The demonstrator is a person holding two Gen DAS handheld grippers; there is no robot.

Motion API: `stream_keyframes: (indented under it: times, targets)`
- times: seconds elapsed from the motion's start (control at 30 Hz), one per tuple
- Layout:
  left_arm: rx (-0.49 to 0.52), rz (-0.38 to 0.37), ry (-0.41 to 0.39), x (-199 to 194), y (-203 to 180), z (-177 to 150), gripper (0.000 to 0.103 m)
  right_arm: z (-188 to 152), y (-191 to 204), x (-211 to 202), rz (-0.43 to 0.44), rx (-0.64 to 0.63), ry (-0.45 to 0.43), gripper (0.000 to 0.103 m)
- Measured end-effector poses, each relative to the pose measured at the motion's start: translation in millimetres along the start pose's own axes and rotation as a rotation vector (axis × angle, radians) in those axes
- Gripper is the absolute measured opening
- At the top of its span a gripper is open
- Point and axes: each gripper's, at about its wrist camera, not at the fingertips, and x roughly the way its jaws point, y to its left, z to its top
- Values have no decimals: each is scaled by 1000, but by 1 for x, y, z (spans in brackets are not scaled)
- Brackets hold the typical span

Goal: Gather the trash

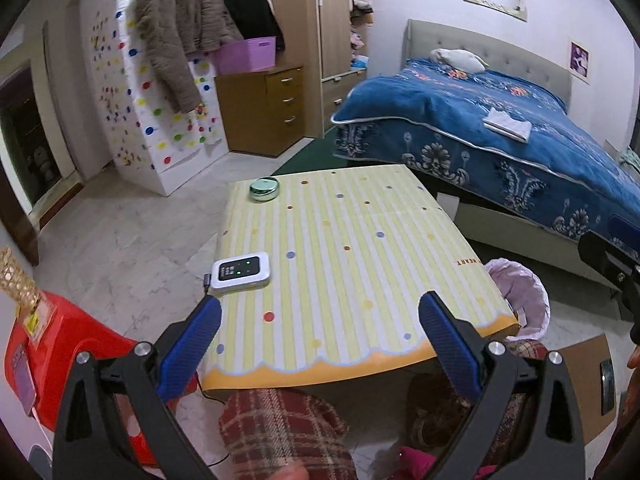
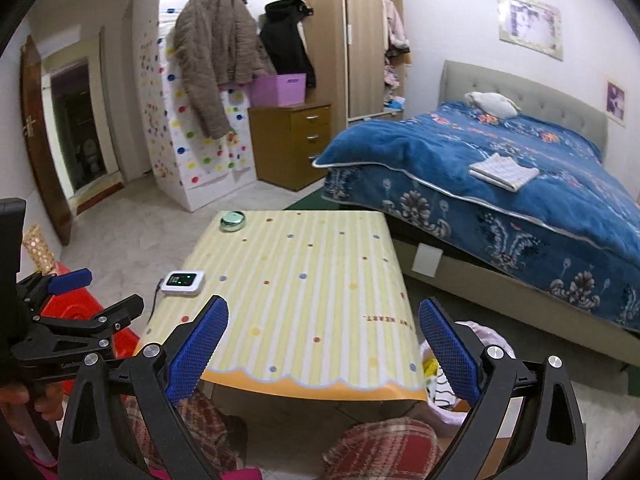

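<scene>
A low table with a yellow striped, dotted cover (image 1: pixel 360 248) (image 2: pixel 312 292) stands in front of me. My left gripper (image 1: pixel 320 312) is open and empty above its near edge. My right gripper (image 2: pixel 324 316) is open and empty above the near edge too. A bin lined with a pale pink bag (image 1: pixel 520 300) stands at the table's right side; in the right wrist view (image 2: pixel 448 392) it holds yellow and white scraps. The left gripper also shows at the left of the right wrist view (image 2: pixel 72 300).
A white device with a lit screen and cable (image 1: pixel 240 272) (image 2: pixel 182 283) and a round green tin (image 1: pixel 264 189) (image 2: pixel 232 221) lie on the table. A red stool (image 1: pixel 60 352) is left, a blue-covered bed (image 1: pixel 500 128) right, drawers and wardrobes behind.
</scene>
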Motion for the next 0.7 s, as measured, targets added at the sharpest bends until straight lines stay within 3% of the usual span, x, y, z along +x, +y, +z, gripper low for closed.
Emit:
stream_keyframes:
  times: [0.7]
  targets:
    - [-21,-15,13,9,4,2,96,-4,8,16,2,-9,34,95]
